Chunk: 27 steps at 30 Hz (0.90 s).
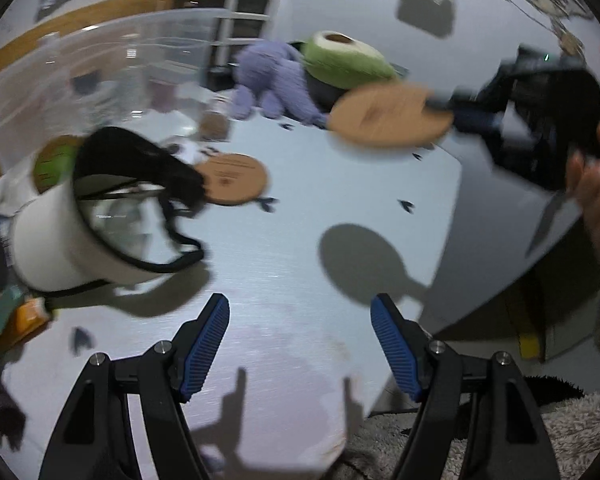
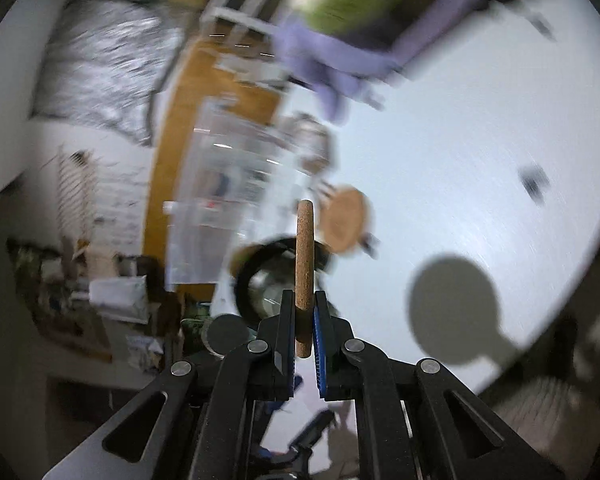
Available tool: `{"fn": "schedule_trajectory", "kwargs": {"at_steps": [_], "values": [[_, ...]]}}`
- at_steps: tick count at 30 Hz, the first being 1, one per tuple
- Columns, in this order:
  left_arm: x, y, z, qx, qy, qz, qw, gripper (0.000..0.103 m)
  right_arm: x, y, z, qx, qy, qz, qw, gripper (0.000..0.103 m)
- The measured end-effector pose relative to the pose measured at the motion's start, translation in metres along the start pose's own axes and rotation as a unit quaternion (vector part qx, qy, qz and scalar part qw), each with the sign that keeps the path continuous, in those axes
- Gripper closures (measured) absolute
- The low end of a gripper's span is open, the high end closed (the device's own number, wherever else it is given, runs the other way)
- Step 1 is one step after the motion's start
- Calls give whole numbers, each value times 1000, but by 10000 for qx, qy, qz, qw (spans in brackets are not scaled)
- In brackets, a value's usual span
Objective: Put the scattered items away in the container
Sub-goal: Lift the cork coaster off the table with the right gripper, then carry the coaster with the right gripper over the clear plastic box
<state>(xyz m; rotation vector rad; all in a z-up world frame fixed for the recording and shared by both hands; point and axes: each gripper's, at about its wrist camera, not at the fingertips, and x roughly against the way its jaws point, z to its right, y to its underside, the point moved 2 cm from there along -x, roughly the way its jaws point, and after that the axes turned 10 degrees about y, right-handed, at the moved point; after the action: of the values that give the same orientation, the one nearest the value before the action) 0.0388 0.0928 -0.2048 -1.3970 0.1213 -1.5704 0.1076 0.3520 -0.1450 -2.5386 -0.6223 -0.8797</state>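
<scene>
My right gripper [image 2: 304, 300] is shut on a round cork coaster [image 2: 304, 256], seen edge-on and lifted above the white table [image 2: 460, 160]. In the left wrist view that same coaster [image 1: 388, 114] hangs in the air from the right gripper [image 1: 452, 114], and its shadow falls on the table. A second cork coaster [image 1: 234, 178] [image 2: 344, 220] lies flat on the table. The clear plastic container [image 1: 100, 72] [image 2: 228, 200] stands at the far left. My left gripper [image 1: 300, 300] is open over bare table with nothing between its fingers.
A white cup [image 1: 60, 240] lies on its side with a black strap over its mouth. A purple plush [image 1: 268, 84] and a green plush [image 1: 340, 60] lie at the back. An orange item [image 1: 28, 320] sits at the left. A fluffy rug [image 1: 560, 432] is beyond the table's right edge.
</scene>
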Motion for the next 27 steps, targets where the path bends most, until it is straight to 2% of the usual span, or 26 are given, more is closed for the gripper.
{"fn": "schedule_trajectory", "kwargs": {"at_steps": [5, 10, 14, 17, 21, 23, 27], "values": [[23, -4, -31, 460, -392, 257, 9978, 30, 16, -50, -77, 1132, -211, 370, 9927, 93], [40, -9, -58, 971, -812, 535, 9905, 30, 17, -104, -155, 2374, -180, 597, 9694, 93], [48, -14, -75, 1426, -1220, 731, 9795, 30, -4, -142, -213, 3415, -16, 617, 9379, 93], [56, -17, -88, 1859, -1474, 935, 9669, 30, -35, -164, -242, 3993, 177, 465, 9155, 93], [62, -18, -97, 2237, -1788, 1099, 9518, 30, -93, -186, -263, 4400, 513, 175, 8964, 93], [67, -18, -99, 2385, -1905, 1201, 9447, 30, -123, -186, -275, 4725, 637, -40, 8790, 93], [74, -15, -103, 2604, -2056, 1316, 9341, 30, -170, -163, -298, 5383, 722, -555, 8378, 93]]}}
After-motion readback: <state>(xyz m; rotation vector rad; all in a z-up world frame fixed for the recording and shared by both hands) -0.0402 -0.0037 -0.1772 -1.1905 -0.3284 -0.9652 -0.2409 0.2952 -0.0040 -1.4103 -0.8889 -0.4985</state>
